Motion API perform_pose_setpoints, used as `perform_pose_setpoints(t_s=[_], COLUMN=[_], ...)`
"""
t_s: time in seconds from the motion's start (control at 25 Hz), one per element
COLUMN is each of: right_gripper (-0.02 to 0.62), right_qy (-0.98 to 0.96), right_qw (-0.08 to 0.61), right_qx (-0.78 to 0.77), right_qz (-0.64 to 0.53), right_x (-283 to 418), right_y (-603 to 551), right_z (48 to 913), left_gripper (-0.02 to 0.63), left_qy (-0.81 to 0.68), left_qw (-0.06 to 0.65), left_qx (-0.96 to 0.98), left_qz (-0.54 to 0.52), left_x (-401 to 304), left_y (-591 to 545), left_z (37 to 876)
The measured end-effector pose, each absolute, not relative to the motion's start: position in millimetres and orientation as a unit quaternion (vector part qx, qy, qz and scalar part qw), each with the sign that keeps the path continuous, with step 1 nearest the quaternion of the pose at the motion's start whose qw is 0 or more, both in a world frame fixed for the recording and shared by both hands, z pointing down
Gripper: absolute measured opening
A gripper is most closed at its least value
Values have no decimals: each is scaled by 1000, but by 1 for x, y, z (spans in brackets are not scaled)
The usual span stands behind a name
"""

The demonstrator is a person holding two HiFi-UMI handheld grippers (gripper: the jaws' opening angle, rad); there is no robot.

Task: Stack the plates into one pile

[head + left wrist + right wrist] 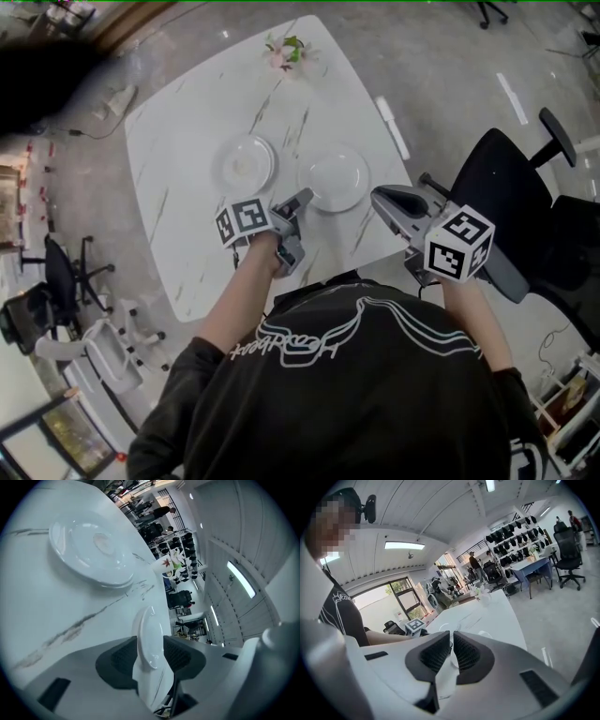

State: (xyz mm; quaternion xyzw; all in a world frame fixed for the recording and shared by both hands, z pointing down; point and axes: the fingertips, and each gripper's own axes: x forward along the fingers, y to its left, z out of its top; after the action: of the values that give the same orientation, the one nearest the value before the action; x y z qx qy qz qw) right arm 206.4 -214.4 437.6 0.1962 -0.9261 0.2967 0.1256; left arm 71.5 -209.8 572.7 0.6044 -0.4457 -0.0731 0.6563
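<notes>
Two white plates lie side by side on the white marble table (187, 122). The left plate (246, 164) (91, 550) sits untouched. At the near-left rim of the right plate (335, 178) is my left gripper (302, 199) (150, 639), rolled on its side. That plate's rim (151, 630) stands edge-on between its jaws, and both pads meet its faces. My right gripper (380, 197) (451, 641) hovers just off the same plate's right edge. Its jaws are together with nothing between them.
A small vase of flowers (286, 52) (171, 564) stands at the table's far edge. A black office chair (506, 187) is close on the right, beside my right arm. More chairs (66, 272) stand on the floor to the left.
</notes>
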Motion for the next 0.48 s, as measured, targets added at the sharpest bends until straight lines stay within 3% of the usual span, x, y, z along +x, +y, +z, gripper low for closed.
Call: perform_pose_setpoints(t_s=[0.48], right_gripper=[31], right_qy=[-928], right_qw=[132], right_qx=[181], right_qz=[298], right_x=[211], right_y=[-217], right_z=[447], left_gripper=[46], left_qy=[-468], left_qw=[678], left_qx=[565], left_qz=[-48], left_x=[73], left_y=[-214], left_z=[590])
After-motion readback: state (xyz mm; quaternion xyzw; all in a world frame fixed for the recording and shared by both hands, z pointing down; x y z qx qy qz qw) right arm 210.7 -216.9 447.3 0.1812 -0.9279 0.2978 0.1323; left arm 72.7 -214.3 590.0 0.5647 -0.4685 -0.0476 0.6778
